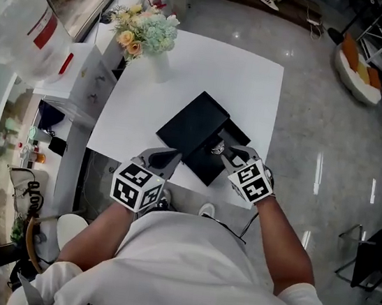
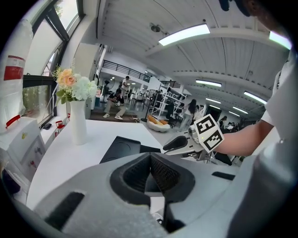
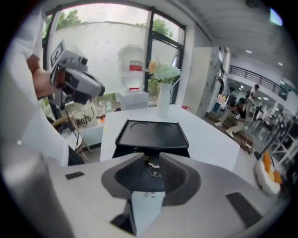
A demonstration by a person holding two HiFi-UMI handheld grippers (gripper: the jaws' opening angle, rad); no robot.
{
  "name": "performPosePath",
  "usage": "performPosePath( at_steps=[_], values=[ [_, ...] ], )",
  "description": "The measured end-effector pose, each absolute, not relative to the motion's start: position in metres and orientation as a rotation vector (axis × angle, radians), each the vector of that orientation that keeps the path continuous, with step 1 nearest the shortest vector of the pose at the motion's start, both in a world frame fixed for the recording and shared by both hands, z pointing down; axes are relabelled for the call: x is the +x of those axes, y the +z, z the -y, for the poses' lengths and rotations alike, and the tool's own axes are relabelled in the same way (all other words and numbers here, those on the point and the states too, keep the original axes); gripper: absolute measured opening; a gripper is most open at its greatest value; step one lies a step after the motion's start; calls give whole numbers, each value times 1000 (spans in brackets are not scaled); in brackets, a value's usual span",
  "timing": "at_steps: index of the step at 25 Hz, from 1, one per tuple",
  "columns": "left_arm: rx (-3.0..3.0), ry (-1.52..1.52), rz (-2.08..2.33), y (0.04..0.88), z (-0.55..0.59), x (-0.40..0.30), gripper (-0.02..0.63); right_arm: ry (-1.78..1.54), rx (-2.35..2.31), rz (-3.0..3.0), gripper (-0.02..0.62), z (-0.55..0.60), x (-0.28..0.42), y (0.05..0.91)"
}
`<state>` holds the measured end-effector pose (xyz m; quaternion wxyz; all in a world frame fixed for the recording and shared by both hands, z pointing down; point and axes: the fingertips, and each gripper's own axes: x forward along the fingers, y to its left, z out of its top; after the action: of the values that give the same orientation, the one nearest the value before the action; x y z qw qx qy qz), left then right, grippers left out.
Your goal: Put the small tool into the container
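Right gripper [image 1: 220, 149] jaws gripped the small tool [image 3: 151, 168] — best centred over the container [image 1: 194, 129] before release; left gripper [image 1: 175, 157] jaws were closed, empty.

- A white square surface [image 1: 256, 87] fills the middle of the head view.
- A white vase of pastel flowers [image 1: 146, 33] stands at its upper left corner.
- A black rectangular open container [image 1: 206, 170] sits at the lower edge, with its flat lid [image 1: 193, 124] adjoining at upper left.
- The left tongs [image 1: 169, 157] are at the lid's lower edge.
- The right tongs [image 1: 223, 151] are over the container, with a small metal tool [image 3: 151, 166] between them.
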<state>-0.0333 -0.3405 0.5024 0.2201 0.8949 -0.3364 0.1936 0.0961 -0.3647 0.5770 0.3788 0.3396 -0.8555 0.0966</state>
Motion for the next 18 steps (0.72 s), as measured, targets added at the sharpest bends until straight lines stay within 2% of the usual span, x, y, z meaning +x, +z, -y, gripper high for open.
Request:
performPosePath(
  at_steps=[12,18],
  values=[
    [2591,503,839,473,341,-5,9,809,1303,2474,83,329,115,486],
    [2609,494,817,466,339,-2,9,862,1393,2509,78,313,119,468]
  ],
)
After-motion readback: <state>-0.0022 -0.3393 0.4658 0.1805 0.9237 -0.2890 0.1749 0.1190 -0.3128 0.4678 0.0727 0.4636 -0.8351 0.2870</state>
